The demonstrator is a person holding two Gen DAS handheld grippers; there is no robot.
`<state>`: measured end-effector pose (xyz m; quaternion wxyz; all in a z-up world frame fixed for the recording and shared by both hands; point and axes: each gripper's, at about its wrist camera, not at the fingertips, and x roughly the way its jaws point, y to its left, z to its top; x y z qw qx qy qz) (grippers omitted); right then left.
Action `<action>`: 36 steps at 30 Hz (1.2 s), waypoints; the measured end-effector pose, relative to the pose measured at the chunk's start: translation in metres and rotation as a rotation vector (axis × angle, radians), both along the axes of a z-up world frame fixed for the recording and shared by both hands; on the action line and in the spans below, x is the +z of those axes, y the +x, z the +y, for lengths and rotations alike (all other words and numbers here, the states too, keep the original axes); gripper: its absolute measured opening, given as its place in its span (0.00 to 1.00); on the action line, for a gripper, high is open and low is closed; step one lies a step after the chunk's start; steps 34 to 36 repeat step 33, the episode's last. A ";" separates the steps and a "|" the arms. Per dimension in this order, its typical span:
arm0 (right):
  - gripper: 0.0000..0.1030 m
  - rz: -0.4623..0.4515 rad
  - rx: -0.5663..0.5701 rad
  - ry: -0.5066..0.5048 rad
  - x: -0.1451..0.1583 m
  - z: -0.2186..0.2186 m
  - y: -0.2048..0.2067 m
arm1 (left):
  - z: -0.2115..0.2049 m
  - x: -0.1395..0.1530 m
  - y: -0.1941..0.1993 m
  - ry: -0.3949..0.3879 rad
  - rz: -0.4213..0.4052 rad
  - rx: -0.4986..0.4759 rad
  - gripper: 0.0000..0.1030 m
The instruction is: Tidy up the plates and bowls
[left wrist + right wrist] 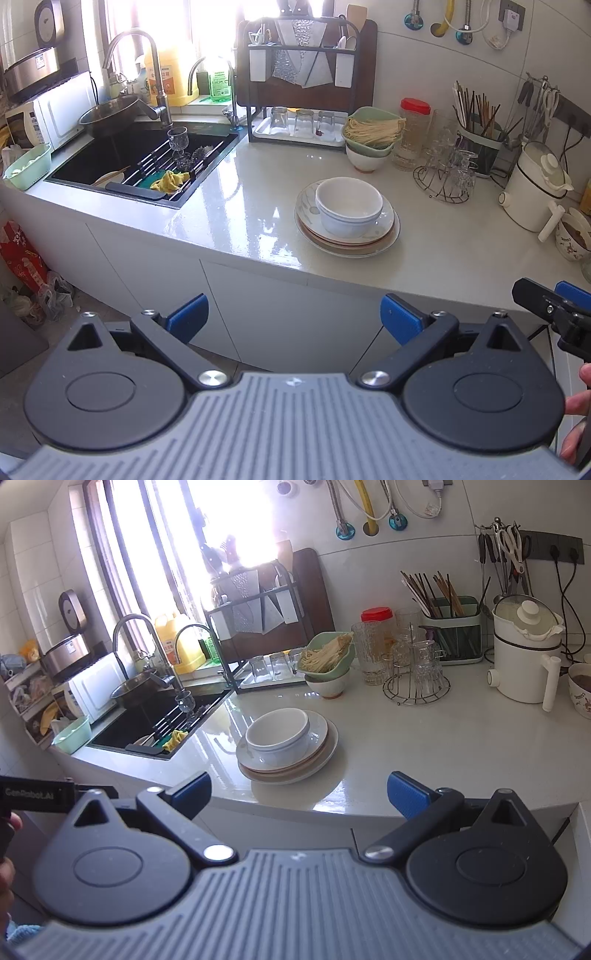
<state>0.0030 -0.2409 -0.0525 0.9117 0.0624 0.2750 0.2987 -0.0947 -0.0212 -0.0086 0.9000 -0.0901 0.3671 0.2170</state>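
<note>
Left wrist view: we see the left gripper (293,319) at the bottom of the frame, its blue fingers (188,316) spread wide and holding nothing, below the edge of the counter (236,206). Right of centre on the counter stands a stack of plates (347,230) with nested white bowls (349,206) on top. The sink (144,162) lies at left centre, holding a glass and a yellow cloth (170,181). A rack (299,74) stands at upper centre, a green bowl of noodles (373,129) just to its right, and a white kettle (535,188) at the right edge. The right gripper (554,306) enters at the lower right, with fingertips of a hand (576,402) beneath it. Right wrist view: we see the right gripper (299,795) at the bottom, its fingers (406,794) likewise wide apart and empty, near the counter (424,746) edge. The plates (291,760) and bowls (279,738) sit at centre frame, just above the gap between the fingers. The sink (162,720) lies at left centre, the noodles (327,653) above the stack, the kettle (524,653) at upper right. Part of the left gripper (33,794) shows at the left edge; here we cannot tell its opening.
</note>
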 end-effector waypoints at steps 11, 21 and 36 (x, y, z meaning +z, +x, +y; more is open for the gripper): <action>1.00 0.001 -0.003 0.002 0.001 0.001 -0.003 | -0.002 0.001 -0.004 -0.001 -0.001 -0.012 0.98; 1.00 -0.003 -0.006 0.004 0.002 0.002 -0.008 | -0.002 0.001 -0.009 -0.001 -0.007 -0.006 0.98; 1.00 -0.009 -0.007 0.007 0.003 0.002 -0.017 | -0.008 0.003 -0.019 -0.007 -0.018 -0.010 0.98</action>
